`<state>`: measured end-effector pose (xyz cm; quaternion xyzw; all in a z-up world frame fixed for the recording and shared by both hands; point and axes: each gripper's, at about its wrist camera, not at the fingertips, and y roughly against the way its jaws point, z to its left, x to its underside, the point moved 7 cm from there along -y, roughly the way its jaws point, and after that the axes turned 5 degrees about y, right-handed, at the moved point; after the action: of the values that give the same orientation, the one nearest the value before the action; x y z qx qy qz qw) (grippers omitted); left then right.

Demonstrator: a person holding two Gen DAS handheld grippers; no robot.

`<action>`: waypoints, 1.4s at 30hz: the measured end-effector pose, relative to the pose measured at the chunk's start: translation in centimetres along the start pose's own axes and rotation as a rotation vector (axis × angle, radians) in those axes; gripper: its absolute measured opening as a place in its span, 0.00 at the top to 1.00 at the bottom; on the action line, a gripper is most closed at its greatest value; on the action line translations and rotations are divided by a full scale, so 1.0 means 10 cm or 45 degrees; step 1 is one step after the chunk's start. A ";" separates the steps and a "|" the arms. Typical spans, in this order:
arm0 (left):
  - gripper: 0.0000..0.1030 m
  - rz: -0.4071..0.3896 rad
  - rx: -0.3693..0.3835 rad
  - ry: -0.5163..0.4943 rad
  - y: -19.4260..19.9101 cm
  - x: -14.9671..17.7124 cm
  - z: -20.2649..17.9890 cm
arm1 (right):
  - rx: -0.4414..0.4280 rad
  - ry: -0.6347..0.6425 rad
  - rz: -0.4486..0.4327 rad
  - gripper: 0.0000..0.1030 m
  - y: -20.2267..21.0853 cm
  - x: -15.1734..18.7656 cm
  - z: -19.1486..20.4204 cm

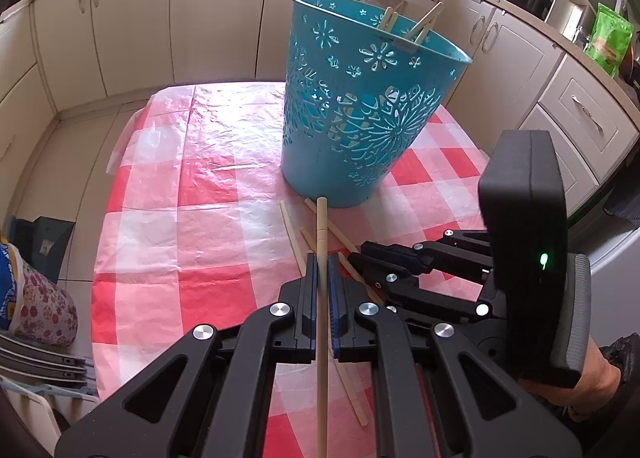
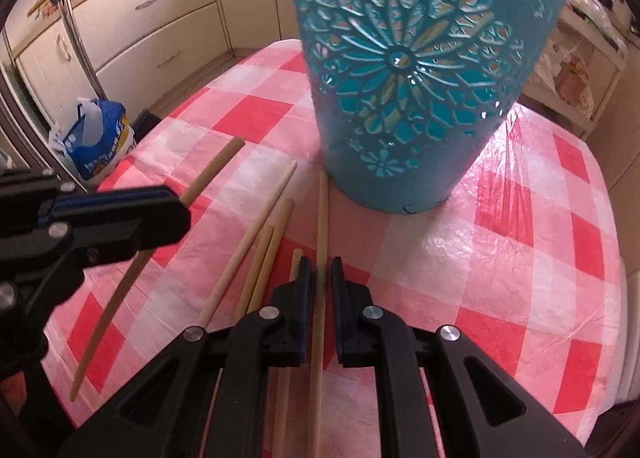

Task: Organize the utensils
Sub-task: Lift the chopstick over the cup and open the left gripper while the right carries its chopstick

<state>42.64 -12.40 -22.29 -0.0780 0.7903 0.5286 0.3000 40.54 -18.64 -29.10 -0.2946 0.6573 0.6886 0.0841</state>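
A teal cut-out basket [image 1: 360, 106] stands upright on the red-and-white checked tablecloth [image 1: 208, 186]. Several wooden chopsticks [image 2: 256, 226] lie loose on the cloth in front of it. My left gripper [image 1: 322, 258] is shut on one chopstick [image 1: 322, 226], whose tip points at the basket's base. My right gripper [image 2: 321, 262] is shut on another chopstick [image 2: 322, 210], which runs toward the basket [image 2: 408, 70]. The two grippers are close together: the right gripper [image 1: 360, 254] shows beside the left one, and the left gripper [image 2: 176, 210] holds its stick [image 2: 216, 166] slanted above the cloth.
Two wooden clothespins [image 1: 416, 30] sit on the basket's rim. Cream kitchen cabinets [image 1: 132, 18] surround the table. A blue-and-white bag [image 2: 96, 138] lies on the floor past one table edge, and a floral bag [image 1: 44, 298] past another.
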 end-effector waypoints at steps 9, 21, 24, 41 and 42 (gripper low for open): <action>0.95 -0.328 0.065 0.052 0.54 -0.38 -0.04 | -0.323 -0.356 -0.051 0.94 0.37 0.13 -0.27; 0.95 -1.030 0.215 0.012 1.50 -1.54 -0.49 | -0.481 -0.495 -0.292 0.94 1.00 0.05 -0.36; 0.95 -1.111 0.207 0.045 1.51 -1.73 -0.53 | -0.471 -0.519 -0.334 0.94 1.10 0.02 -0.43; 0.95 -1.076 0.049 0.036 0.77 -1.92 -0.41 | -0.570 -0.592 -0.502 0.94 1.44 -0.06 -0.60; 0.95 -1.061 0.040 0.029 0.72 -1.90 -0.41 | -0.574 -0.597 -0.520 0.94 1.47 -0.07 -0.61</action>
<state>53.21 -16.65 -4.97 -0.3924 0.7023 0.3490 0.4806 35.50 -26.11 -15.96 -0.2650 0.3802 0.8336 0.3008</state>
